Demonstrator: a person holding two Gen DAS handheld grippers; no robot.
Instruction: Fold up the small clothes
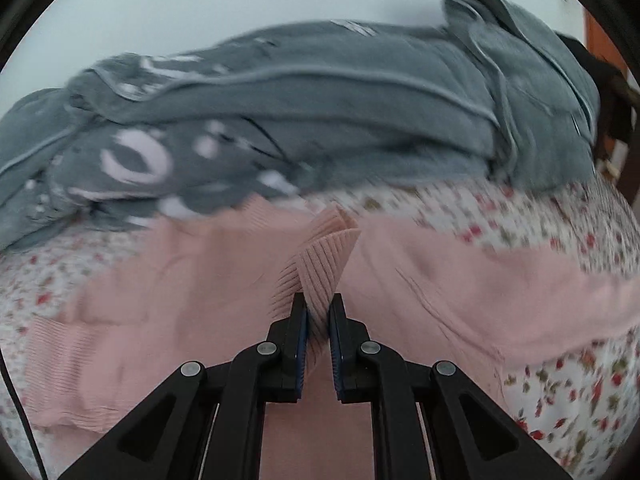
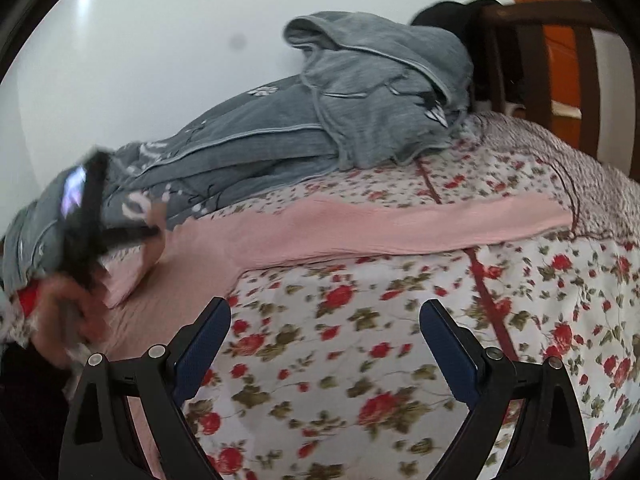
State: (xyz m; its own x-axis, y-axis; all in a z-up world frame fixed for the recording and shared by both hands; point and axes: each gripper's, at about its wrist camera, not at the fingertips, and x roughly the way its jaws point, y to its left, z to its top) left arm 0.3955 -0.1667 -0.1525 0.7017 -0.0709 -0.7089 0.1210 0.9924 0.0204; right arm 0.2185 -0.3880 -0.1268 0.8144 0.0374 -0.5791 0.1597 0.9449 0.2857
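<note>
A pink knit sweater (image 1: 168,304) lies spread on a floral bedsheet (image 1: 576,396). My left gripper (image 1: 318,304) is shut on the ribbed cuff (image 1: 324,256) of a sleeve, which stands up between the fingers above the sweater body. In the right wrist view the sweater (image 2: 360,228) stretches one long sleeve to the right. My right gripper (image 2: 325,312) is open and empty above the bare floral sheet (image 2: 360,360), just in front of the sweater. The left gripper shows blurred at far left (image 2: 88,216).
A pile of grey quilted bedding and clothes (image 1: 320,112) lies behind the sweater against the white wall, also in the right wrist view (image 2: 360,112). A dark wooden chair (image 2: 520,48) stands at the bed's far right corner.
</note>
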